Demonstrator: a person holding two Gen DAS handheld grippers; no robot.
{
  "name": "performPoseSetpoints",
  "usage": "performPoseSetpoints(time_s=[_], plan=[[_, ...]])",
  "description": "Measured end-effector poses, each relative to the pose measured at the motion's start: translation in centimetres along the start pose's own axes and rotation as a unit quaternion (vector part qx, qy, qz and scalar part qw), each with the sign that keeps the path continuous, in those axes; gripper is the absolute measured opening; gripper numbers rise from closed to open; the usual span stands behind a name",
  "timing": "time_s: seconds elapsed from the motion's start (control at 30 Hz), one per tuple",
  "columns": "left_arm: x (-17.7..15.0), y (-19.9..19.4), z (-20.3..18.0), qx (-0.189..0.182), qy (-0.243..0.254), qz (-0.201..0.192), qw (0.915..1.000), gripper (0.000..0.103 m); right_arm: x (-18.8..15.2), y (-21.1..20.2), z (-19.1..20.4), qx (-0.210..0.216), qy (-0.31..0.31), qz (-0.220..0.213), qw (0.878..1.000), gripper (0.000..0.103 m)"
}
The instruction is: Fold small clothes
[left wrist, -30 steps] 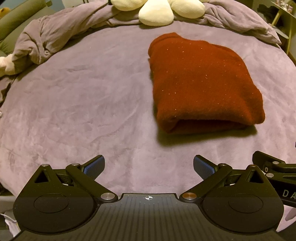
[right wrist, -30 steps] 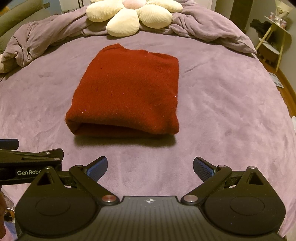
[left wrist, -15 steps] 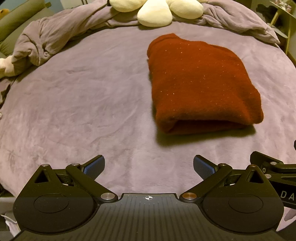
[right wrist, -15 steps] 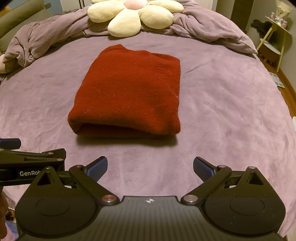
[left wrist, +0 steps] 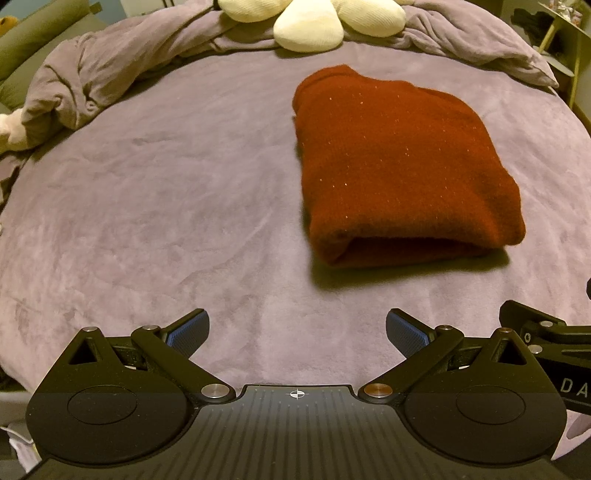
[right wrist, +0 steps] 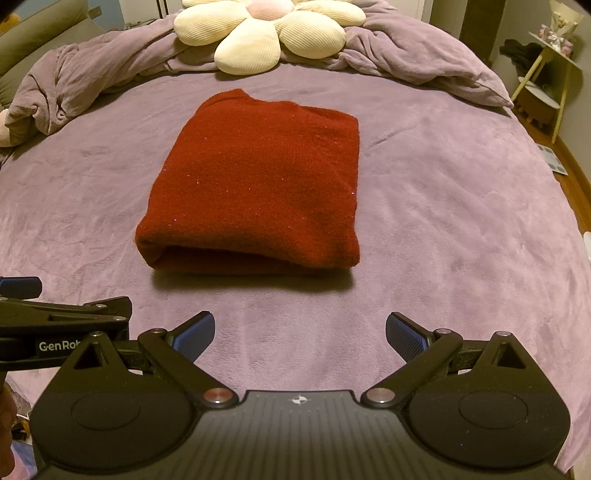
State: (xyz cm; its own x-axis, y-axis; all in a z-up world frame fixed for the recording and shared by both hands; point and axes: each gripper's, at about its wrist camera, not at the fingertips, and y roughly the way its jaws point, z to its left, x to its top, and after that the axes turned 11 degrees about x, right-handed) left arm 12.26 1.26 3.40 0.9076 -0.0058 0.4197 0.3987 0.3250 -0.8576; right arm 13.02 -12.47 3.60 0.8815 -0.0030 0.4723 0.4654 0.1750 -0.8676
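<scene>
Right wrist view: one dark red fuzzy knitted garment (right wrist: 255, 184), folded into a thick rectangle, is lying flat on the purple plush bed cover (right wrist: 443, 229), its open layered edge facing the grippers. Right gripper (right wrist: 300, 334) is hovering near that edge, blue-padded fingers (right wrist: 194, 334) spread wide, gripping nothing. Left gripper (left wrist: 295, 332) is hanging just beside it, fingers equally wide and bare. A cream flower-shaped ribbed cushion (right wrist: 258, 33) is resting on the rumpled purple duvet (right wrist: 74, 85) beyond.
</scene>
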Motion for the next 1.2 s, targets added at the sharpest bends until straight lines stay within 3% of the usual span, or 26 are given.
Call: performPoseSetpoints(time_s=[0.57,0.93,1.2], plan=[[-0.2,0.4,-0.2,0.000,0.000,0.004,1.0000,0.103,-0.1,-0.1,-0.5,-0.002,0.005,-0.002,1.000,0.099],[-0.3,1.2,0.2,-0.027,-0.021,0.016,0.9993,0.103,-0.1,-0.1,-0.4,-0.005,0.006,-0.004,1.000,0.099],[-0.9,0.9,-1.0,0.011,0.014,0.001,0.9998,0.103,-0.4,0.4,-0.5,0.001,0.014,0.000,1.000,0.099]])
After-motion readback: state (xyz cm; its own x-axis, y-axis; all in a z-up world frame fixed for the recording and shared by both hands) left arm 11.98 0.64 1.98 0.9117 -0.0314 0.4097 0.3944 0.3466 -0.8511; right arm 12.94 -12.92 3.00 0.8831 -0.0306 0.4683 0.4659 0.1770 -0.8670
